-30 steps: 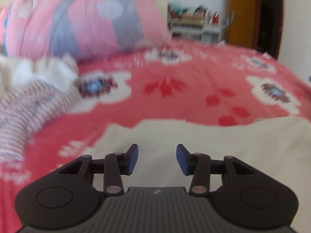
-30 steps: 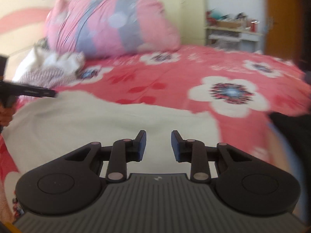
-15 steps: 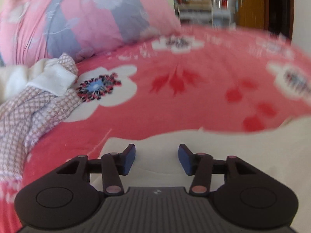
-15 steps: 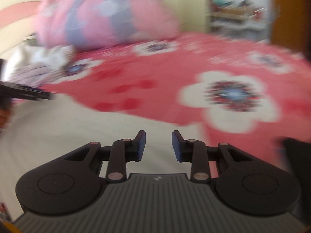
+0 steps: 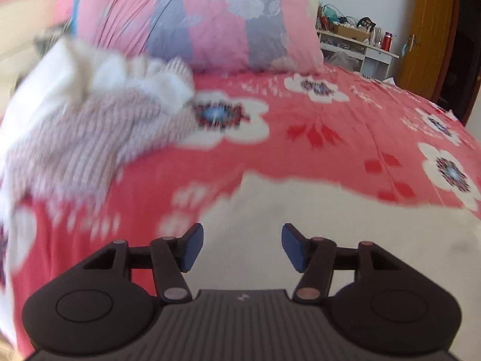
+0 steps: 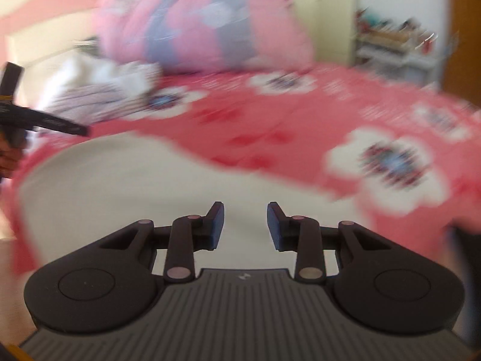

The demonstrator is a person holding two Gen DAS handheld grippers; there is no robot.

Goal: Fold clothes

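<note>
A cream garment lies spread flat on the red flowered bedspread. My left gripper hovers over its left part, jaws opening, nothing between them. My right gripper hovers over its right part, open with a narrower gap and nothing in it. In the right wrist view the left gripper shows at the far left, held by a hand. A crumpled pile of white and pink-patterned clothes lies at the bed's far left.
A big pink and grey pillow leans at the head of the bed. A white shelf with clutter and a brown door stand beyond the bed. Something dark lies at the right edge.
The left gripper's jaws have spread wider and its view has swung left, bringing the clothes pile closer. The right gripper has shifted a little; its gap widened slightly.
</note>
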